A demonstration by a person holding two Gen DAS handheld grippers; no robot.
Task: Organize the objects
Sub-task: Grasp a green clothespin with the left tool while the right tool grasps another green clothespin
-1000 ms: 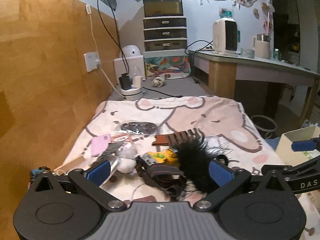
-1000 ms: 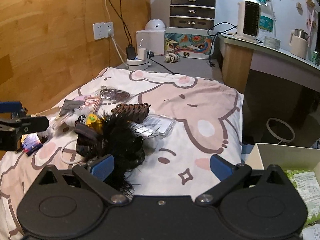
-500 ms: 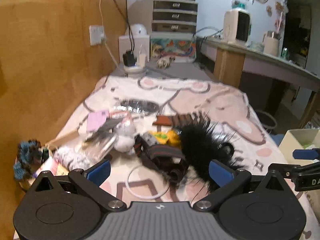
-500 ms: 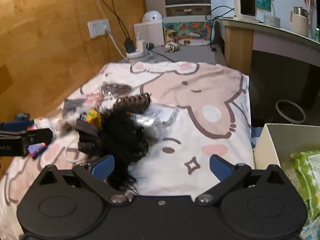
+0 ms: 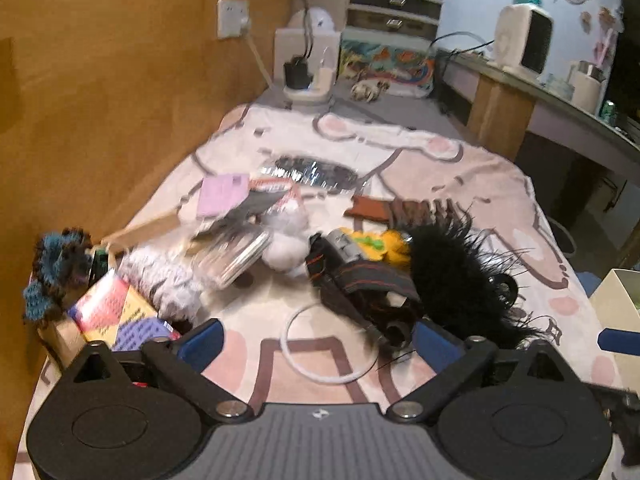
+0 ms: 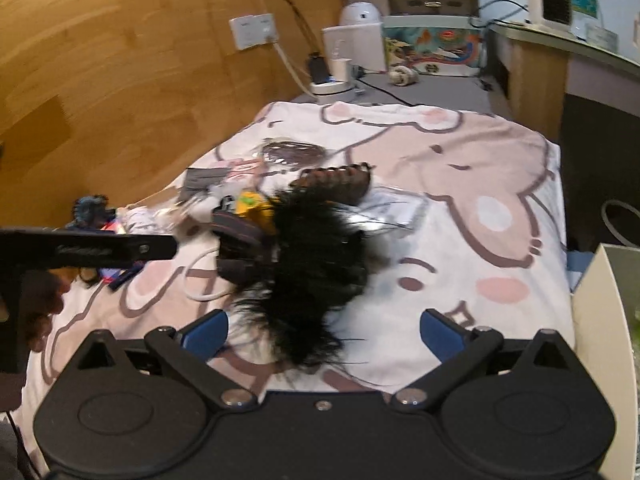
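Observation:
A pile of small items lies on a cartoon-print bed cover [image 5: 440, 168]. It includes a black feathery piece [image 5: 452, 272] [image 6: 316, 256], a black strap [image 5: 360, 284], a yellow toy [image 5: 384, 244], a brown hair claw [image 6: 336, 180], a white ring [image 5: 320, 344], white fluffy balls [image 5: 284, 248], a pink card [image 5: 222, 192] and a colourful box [image 5: 116, 312]. My left gripper [image 5: 316, 340] is open above the white ring, holding nothing. My right gripper [image 6: 324, 328] is open over the near end of the feathery piece, holding nothing.
A wooden wall [image 5: 100, 100] runs along the left. A white box [image 6: 600, 320] stands at the bed's right edge. A blue crochet piece [image 5: 56, 268] sits by the wall. A charger stand [image 5: 308, 80], drawers and a desk are at the back.
Both grippers have risen and tilted down toward the pile. The left view now shows the colourful box and blue crochet piece at the left. Both stay open.

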